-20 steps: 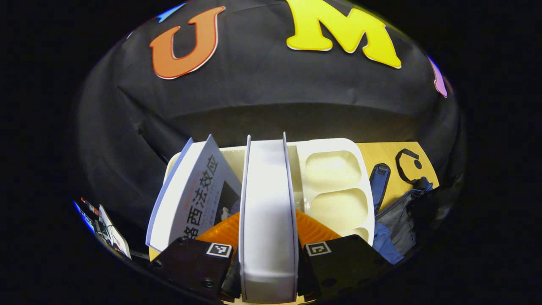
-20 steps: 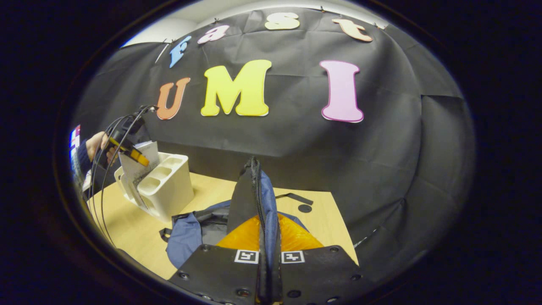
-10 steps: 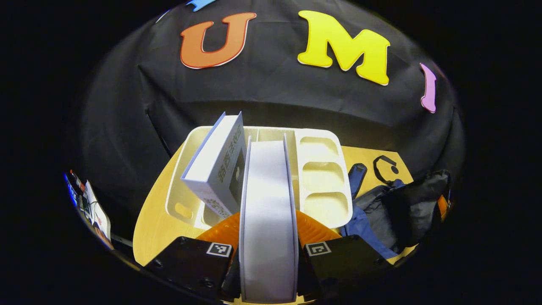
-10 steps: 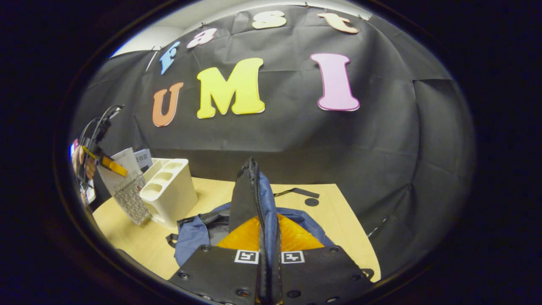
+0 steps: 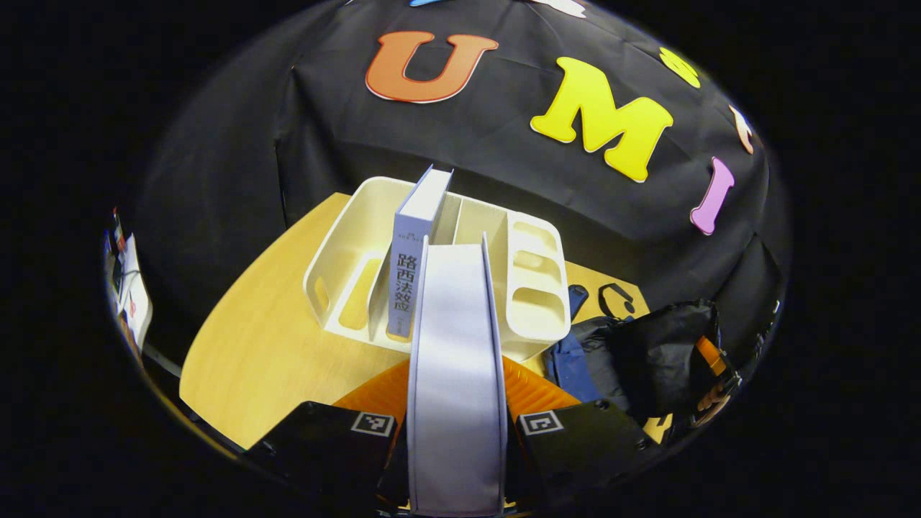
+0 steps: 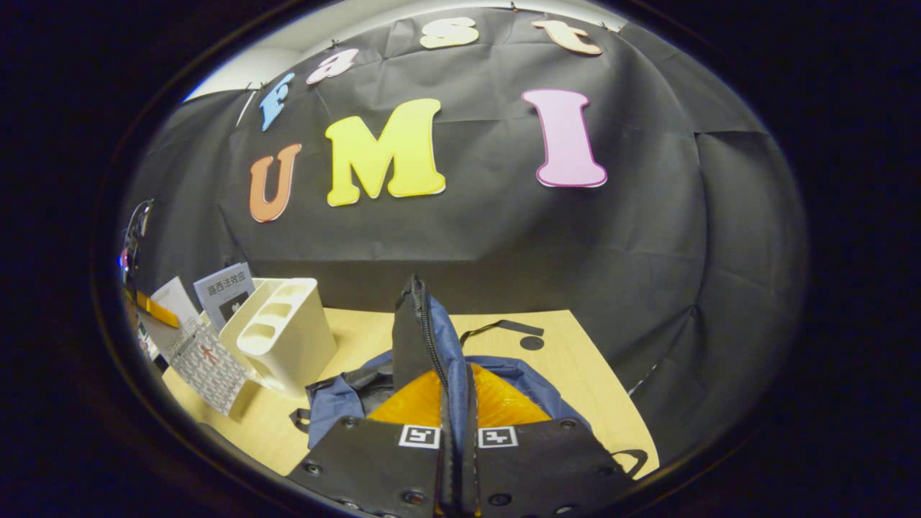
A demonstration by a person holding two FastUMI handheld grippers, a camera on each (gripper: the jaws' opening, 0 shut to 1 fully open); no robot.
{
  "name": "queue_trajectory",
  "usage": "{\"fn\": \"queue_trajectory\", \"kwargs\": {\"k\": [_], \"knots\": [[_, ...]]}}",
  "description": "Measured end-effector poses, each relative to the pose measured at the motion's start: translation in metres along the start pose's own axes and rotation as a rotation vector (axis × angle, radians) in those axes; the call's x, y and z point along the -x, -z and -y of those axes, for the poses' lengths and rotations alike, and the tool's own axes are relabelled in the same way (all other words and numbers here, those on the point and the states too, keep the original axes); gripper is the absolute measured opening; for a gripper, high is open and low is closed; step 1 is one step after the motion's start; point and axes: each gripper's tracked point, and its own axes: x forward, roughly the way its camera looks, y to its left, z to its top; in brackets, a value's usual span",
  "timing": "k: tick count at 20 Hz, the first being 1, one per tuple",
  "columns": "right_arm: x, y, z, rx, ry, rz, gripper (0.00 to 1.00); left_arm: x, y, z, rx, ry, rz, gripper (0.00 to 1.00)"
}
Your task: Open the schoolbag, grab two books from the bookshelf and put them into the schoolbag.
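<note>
Left hand-held gripper [image 5: 456, 439] pinches a white book [image 5: 455, 345] above the worktop [image 5: 273, 338]. Right hand-held gripper [image 6: 455, 460] pinches the schoolbag's zipper flap [image 6: 424, 338]. Second book [image 5: 411, 252] stands in the bookshelf [image 5: 345, 237].

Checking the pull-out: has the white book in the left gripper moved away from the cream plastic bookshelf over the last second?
Yes. The white book, clamped by the left gripper, has lifted up and back; the cream plastic bookshelf now sits lower and farther off.

A recording booth: black cloth wall [image 6: 460, 237] behind a small wooden table [image 5: 266, 345]
</note>
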Motion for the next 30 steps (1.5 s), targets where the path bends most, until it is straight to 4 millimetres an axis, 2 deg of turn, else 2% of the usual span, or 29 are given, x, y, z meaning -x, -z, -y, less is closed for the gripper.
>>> {"fn": "queue_trajectory", "kwargs": {"k": [3,4,5,7,8,9,11,13,14,15,18,21,30], "knots": [[0.003,-0.009,-0.012,-0.002,0.004,0.001,0.05,0.004,0.021,-0.002,0.056,0.039,-0.007,0.49],[0.005,-0.011,-0.013,0.009,0.012,0.005,0.02,0.004,0.028,0.001,0.079,0.056,-0.011,0.49],[0.006,-0.015,-0.013,0.018,0.021,0.015,0.05,0.005,0.032,0.005,0.102,0.082,-0.018,0.49],[0.010,-0.021,-0.015,0.026,0.030,0.029,0.05,0.004,0.039,0.020,0.131,0.155,-0.025,0.49],[0.010,-0.021,-0.015,0.027,0.039,0.030,0.05,0.003,0.043,0.029,0.127,0.193,-0.029,0.45],[0.011,-0.021,-0.014,0.025,0.045,0.028,0.05,0.000,0.047,0.036,0.137,0.213,-0.032,0.49],[0.013,-0.021,-0.014,0.029,0.048,0.030,0.05,-0.002,0.053,0.051,0.158,0.267,-0.039,0.49],[0.014,-0.024,-0.014,0.009,0.049,0.043,0.05,-0.007,0.057,0.074,0.204,0.339,-0.050,0.49],[0.016,-0.024,-0.013,-0.003,0.047,0.048,0.05,-0.010,0.058,0.085,0.229,0.370,-0.052,0.53],[0.015,-0.024,-0.014,-0.011,0.047,0.048,0.04,-0.014,0.060,0.098,0.253,0.405,-0.064,0.49],[0.015,-0.029,-0.015,-0.004,0.040,0.050,0.05,-0.029,0.064,0.139,0.320,0.493,-0.093,0.49],[0.012,-0.037,-0.013,0.028,0.036,0.060,0.04,-0.046,0.058,0.177,0.312,0.528,-0.076,0.49],[0.010,-0.050,-0.003,0.068,0.023,0.068,0.05,-0.121,0.051,0.272,0.327,0.522,-0.080,0.49]]}}
